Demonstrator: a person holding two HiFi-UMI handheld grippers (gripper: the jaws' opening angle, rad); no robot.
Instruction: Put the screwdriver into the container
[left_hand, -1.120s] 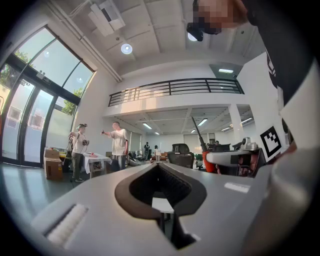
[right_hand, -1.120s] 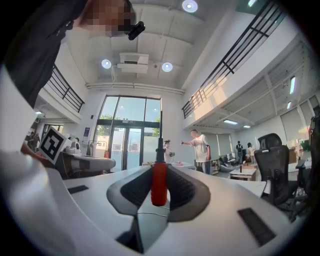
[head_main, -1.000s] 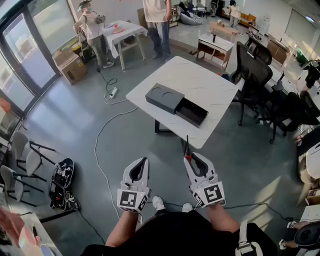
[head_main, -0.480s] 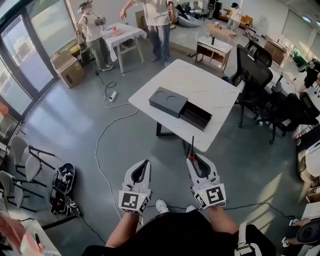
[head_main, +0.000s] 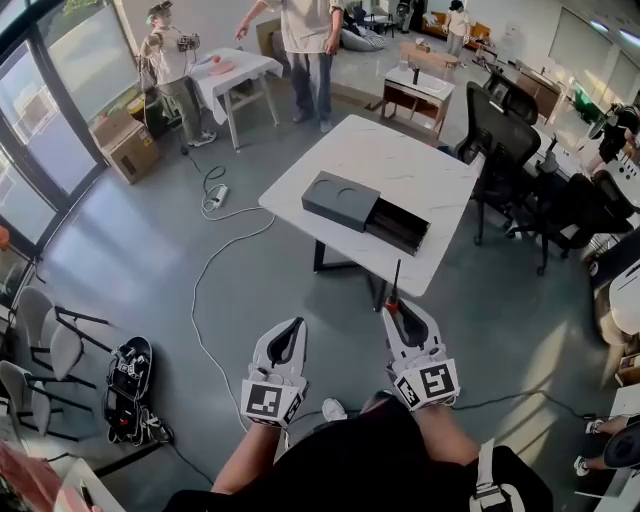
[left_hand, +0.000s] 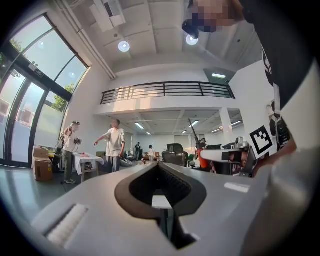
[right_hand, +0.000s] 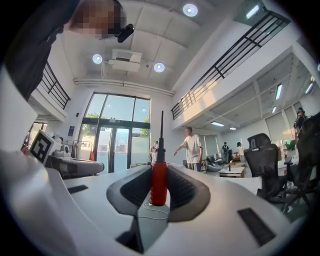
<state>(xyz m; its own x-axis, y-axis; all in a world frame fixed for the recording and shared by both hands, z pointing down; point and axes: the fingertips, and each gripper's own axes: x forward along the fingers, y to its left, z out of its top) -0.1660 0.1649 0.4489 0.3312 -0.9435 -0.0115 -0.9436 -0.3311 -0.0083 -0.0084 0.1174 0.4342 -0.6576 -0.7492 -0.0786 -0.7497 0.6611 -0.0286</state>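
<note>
A dark container (head_main: 340, 198) with its drawer (head_main: 398, 228) pulled out lies on the white table (head_main: 400, 160) ahead of me. My right gripper (head_main: 398, 306) is shut on the screwdriver (head_main: 393, 298) by its red handle (right_hand: 159, 184). The thin black shaft (right_hand: 161, 131) points forward, short of the table's near edge. To its left my left gripper (head_main: 295, 323) is held level over the floor. Its jaws meet at the tips, shut with nothing in them. The left gripper (left_hand: 159, 164) faces the far end of the room.
Black office chairs (head_main: 500, 140) stand to the right of the table. A white cable (head_main: 205, 270) runs across the grey floor on the left. Folding chairs (head_main: 40, 330) and a bag (head_main: 128, 375) are at the far left. People (head_main: 305, 40) stand by a small table (head_main: 235, 70) beyond.
Both grippers have moved a little forward toward the table, the screwdriver still in the right one. The table edge is now closer to the screwdriver tip.
</note>
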